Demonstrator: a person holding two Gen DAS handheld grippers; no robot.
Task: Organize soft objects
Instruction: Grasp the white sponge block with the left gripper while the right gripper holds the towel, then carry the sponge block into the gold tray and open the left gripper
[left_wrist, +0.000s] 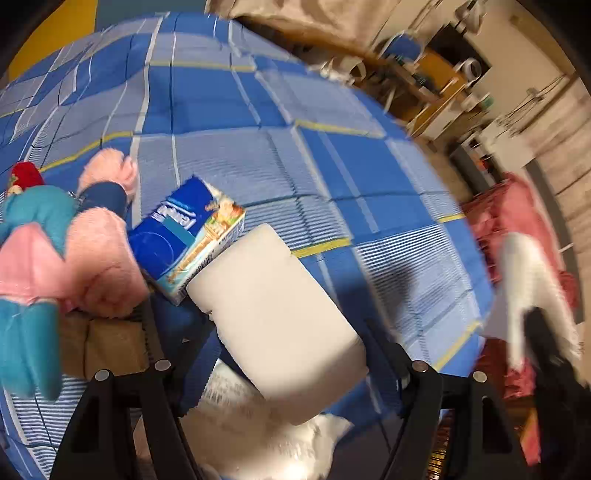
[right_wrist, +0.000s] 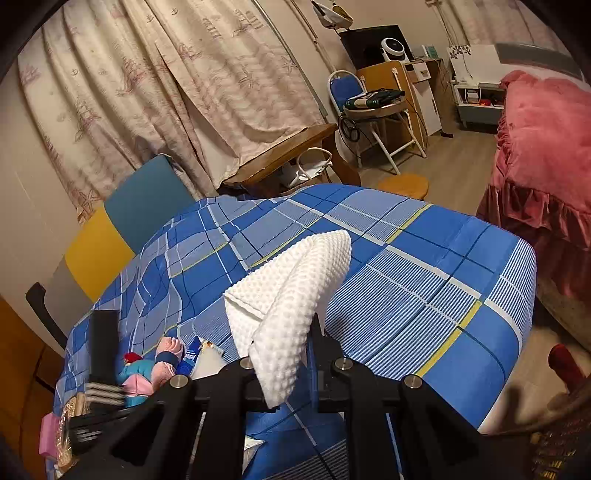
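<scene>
In the left wrist view a white foam block (left_wrist: 275, 321) lies between the fingers of my left gripper (left_wrist: 269, 339). Blue cover shows between the block and the left finger, so the pads stand apart from it and the gripper is open. The block rests partly on a white wrapped pack (left_wrist: 258, 424). Left of it lie a blue tissue pack (left_wrist: 184, 236) and a pink and teal plush toy (left_wrist: 55, 240). My right gripper (right_wrist: 295, 343) is shut on a white waffle-textured cloth (right_wrist: 291, 291), held above the bed (right_wrist: 424, 266). That cloth (left_wrist: 528, 280) shows blurred at the right of the left wrist view.
A blue plaid cover (left_wrist: 240, 110) spreads over the bed. A brown packet (left_wrist: 110, 347) lies under the plush toy. A pink ruffled bed (right_wrist: 535, 147) stands at right. Beyond the bed are a wooden table (right_wrist: 288, 151), a round stool (right_wrist: 402, 184), a blue chair (right_wrist: 347, 92) and curtains (right_wrist: 147, 74).
</scene>
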